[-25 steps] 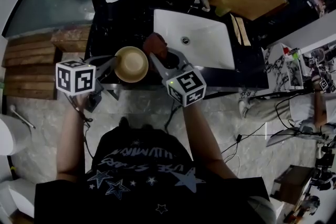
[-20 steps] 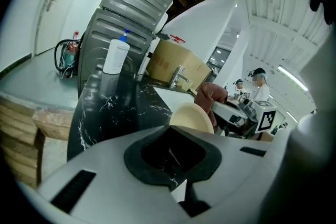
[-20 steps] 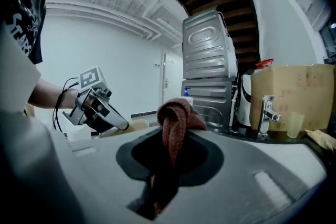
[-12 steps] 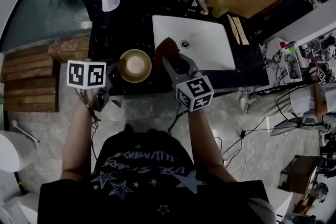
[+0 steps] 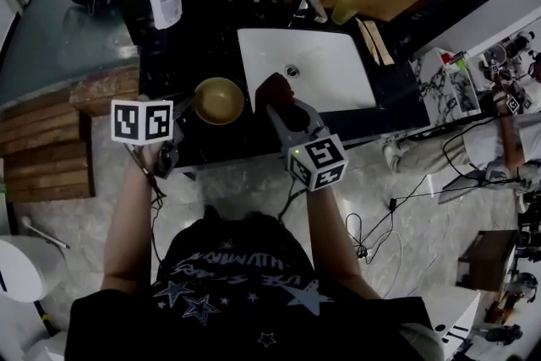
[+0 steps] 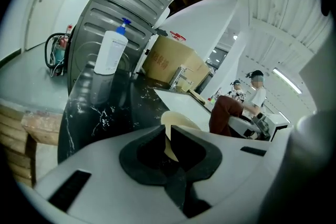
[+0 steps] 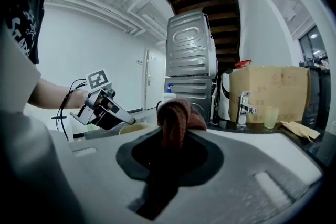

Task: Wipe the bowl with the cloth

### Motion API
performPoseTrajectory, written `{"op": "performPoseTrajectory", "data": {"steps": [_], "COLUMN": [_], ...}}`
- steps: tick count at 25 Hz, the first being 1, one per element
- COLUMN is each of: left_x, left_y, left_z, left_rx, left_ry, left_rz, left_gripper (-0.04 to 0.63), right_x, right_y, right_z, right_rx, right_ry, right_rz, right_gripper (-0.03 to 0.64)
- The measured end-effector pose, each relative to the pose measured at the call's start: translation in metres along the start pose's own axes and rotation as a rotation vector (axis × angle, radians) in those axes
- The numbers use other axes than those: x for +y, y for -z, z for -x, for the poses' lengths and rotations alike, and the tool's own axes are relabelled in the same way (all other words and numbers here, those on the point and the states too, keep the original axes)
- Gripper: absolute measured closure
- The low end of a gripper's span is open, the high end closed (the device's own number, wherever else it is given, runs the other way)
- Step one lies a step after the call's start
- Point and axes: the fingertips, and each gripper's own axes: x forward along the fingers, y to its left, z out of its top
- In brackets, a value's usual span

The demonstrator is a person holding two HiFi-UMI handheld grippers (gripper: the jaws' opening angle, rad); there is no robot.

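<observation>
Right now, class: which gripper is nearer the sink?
Right. The right gripper, shut on the cloth, is at the near left corner of the sink; the left gripper holds the bowl farther left on the counter.

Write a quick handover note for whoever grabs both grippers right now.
Left gripper: shut on the bowl's rim, at the black counter, left of the sink.
Right gripper: shut on the bunched cloth, just right of the bowl and apart from it.
Done: both things are gripped.
Left: bring the cloth into the bowl and wipe. Whether any of it is wiped already, I cannot tell.
</observation>
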Motion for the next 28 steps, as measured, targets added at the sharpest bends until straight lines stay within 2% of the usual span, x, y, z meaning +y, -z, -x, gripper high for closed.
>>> {"op": "performPoseTrajectory", "data": {"steps": [3,7,13,19,28], "left_x": [0.001,-0.001,-0.017,-0.046,-0.113], "left_y": [-0.004,-0.008,-0.01,-0.002,0.048], "left_z": [0.0,0.005,0.018,0.048,0.065], "left_rx": [-0.017,-0.075,-0.151,-0.291,-0.348], "left_ry": [-0.013,-0.028,-0.111,-0.215,-0.292], "left_rz": [-0.061,-0.098,-0.227,-0.251,-0.273], "left_gripper": [0.583,0.583,0.581,0.581,0.583], "right_x": [-0.001,0.0,-0.004,0.003,0.014], "right_y": [0.001,0.001,0.001,0.001,0.011], "right_z": [0.001,0.001,0.02,0.05,0.125], "right_rx": [-0.001,-0.008,-0.03,-0.047,-0.069], "right_ry": [0.003,-0.014,-0.047,-0.115,-0.186], "right_rz": [0.003,0.006,-0.005,-0.012,-0.017], "right_gripper": [0.548,0.548,0.548,0.548,0.548]}}
